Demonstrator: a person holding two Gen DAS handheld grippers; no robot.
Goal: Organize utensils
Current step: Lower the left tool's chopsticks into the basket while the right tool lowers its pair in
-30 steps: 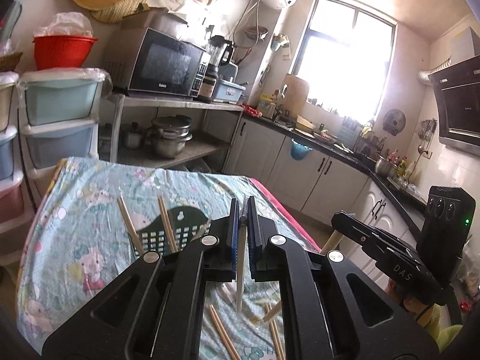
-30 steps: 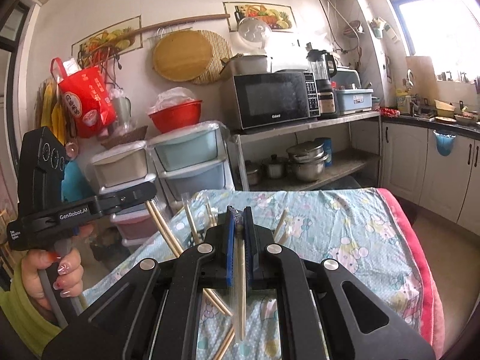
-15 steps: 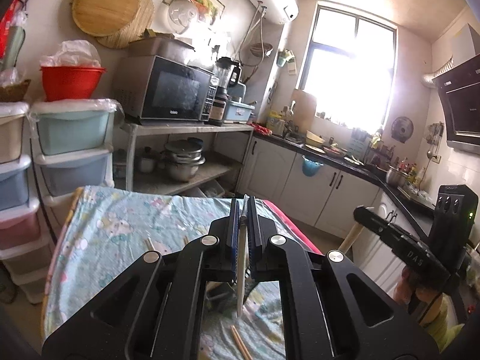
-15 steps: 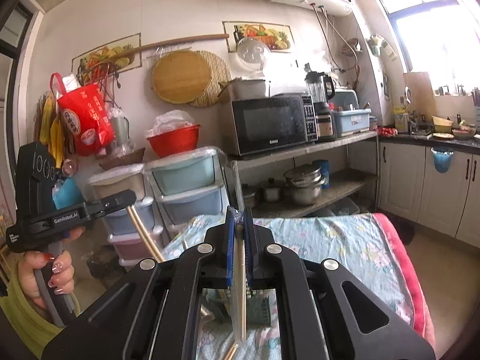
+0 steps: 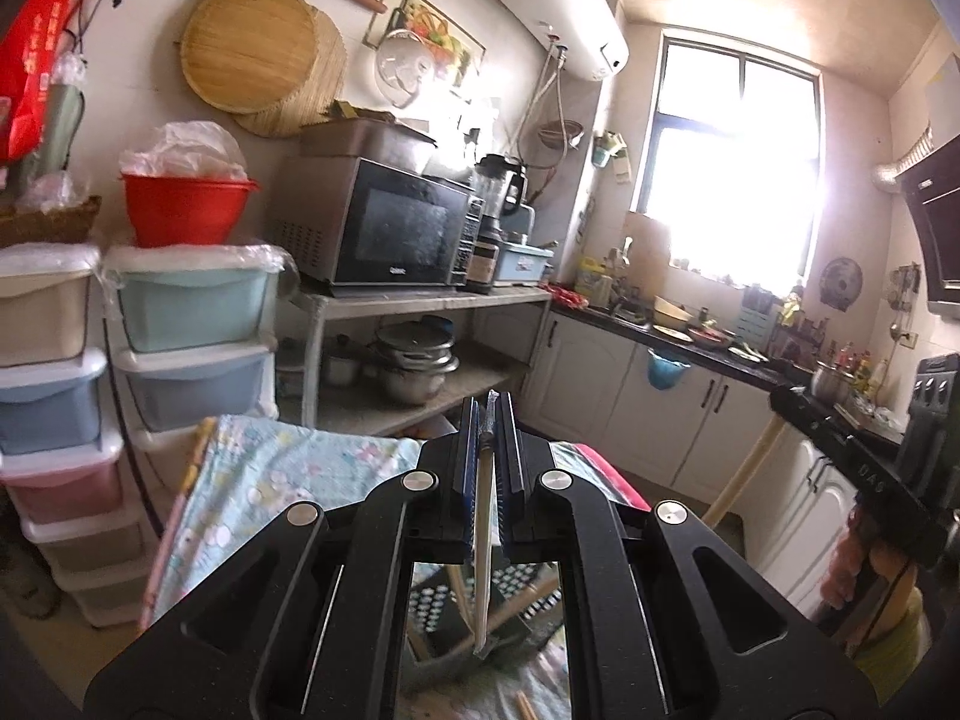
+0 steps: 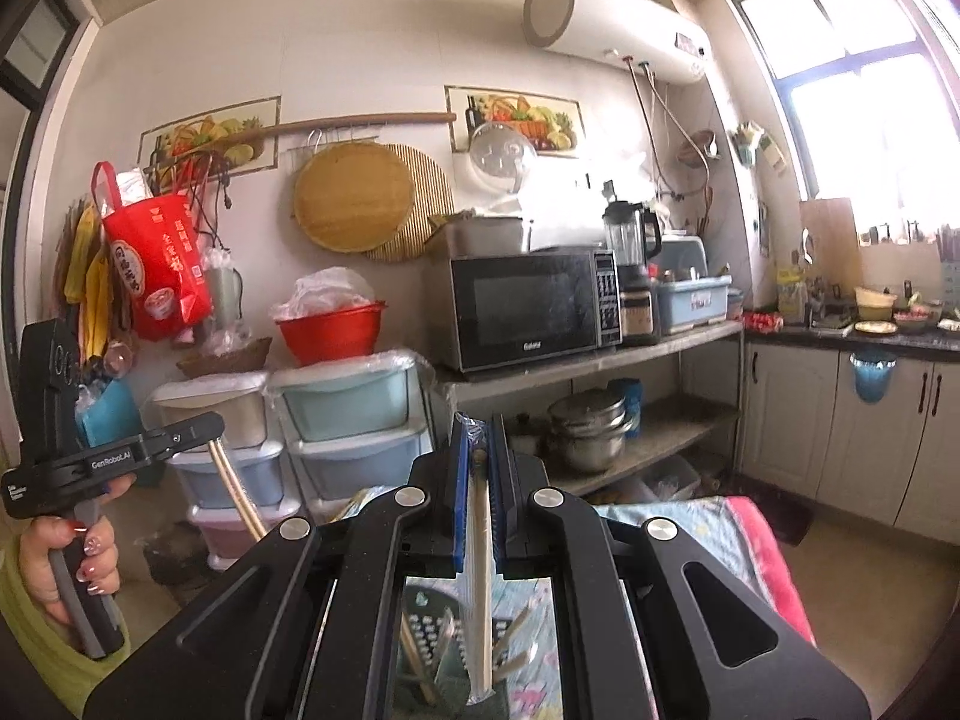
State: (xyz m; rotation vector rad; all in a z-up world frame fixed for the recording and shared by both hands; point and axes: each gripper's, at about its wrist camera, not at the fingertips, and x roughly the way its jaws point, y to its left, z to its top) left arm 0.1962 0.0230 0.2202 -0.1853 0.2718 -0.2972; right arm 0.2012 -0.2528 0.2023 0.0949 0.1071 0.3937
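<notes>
Two sets of hand-held tongs are raised side by side above a cloth-covered counter [image 5: 252, 480] in a home kitchen. The left tongs [image 5: 487, 420] point slightly downward, their blue-lined jaws clamped on a wrapped chopstick [image 5: 483, 540] whose long axis runs along the fingers, its lower end hanging toward a dark perforated basket [image 5: 516, 588] on the counter. In the right wrist view, the left tongs [image 6: 204, 423] appear at the left edge, gripped by a hand [image 6: 66, 558] with painted nails, the chopstick [image 6: 237, 492] slanting down from them. The right tongs [image 6: 477, 426] are held about level and squeezed tight on a second wrapped chopstick [image 6: 480, 570], which also lies lengthwise between the jaws, lower end over the basket [image 6: 432, 636], where more chopsticks stand at angles. A microwave [image 6: 528, 306] sits on a shelf beyond.
</notes>
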